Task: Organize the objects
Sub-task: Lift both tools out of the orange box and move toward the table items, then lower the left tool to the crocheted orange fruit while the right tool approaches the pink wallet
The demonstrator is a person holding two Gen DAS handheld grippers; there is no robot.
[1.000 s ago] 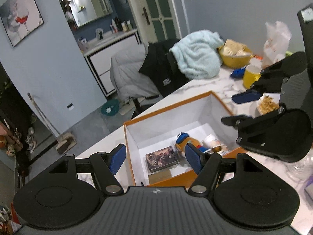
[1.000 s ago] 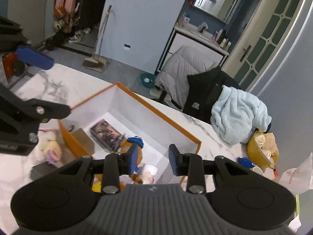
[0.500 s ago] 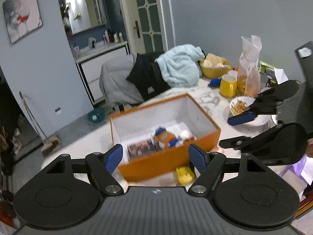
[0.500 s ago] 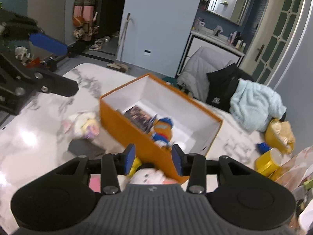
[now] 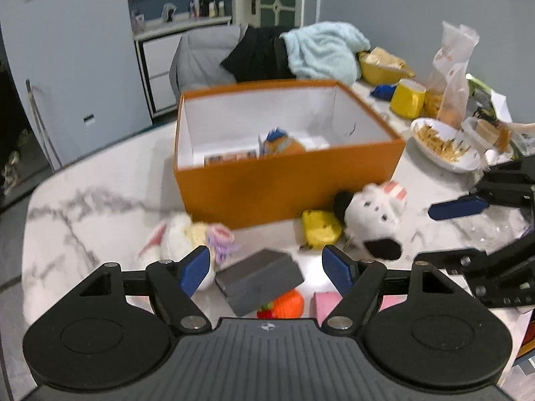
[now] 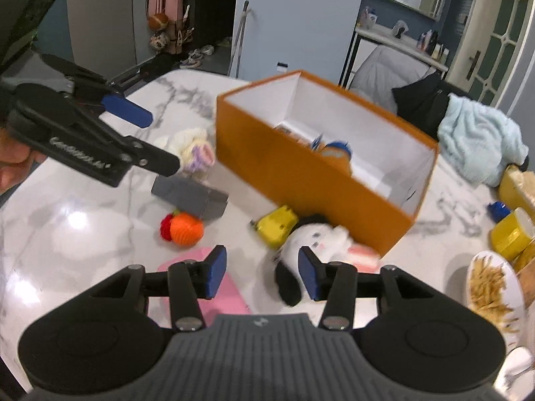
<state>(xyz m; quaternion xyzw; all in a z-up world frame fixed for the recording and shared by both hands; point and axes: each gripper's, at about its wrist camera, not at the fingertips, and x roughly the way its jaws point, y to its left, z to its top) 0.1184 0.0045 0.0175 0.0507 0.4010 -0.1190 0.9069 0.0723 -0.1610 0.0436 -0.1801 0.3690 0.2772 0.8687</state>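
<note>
Reaching with the left gripper [image 5: 265,269] wide over the grey box [image 5: 259,280] before the orange box [image 5: 287,180], right gripper [image 6: 259,275] opening, empty, probably for the white plush [image 6: 317,240]; straddle squarely.

Both handheld grippers, left gripper [image 5: 266,269] and right gripper [image 6: 261,271], built alike: matte black linkage arms with silver pivot screws, blue finger pads [image 5: 194,270], ribbed grey housing, round black side discs, white lettering on one arm.
</note>
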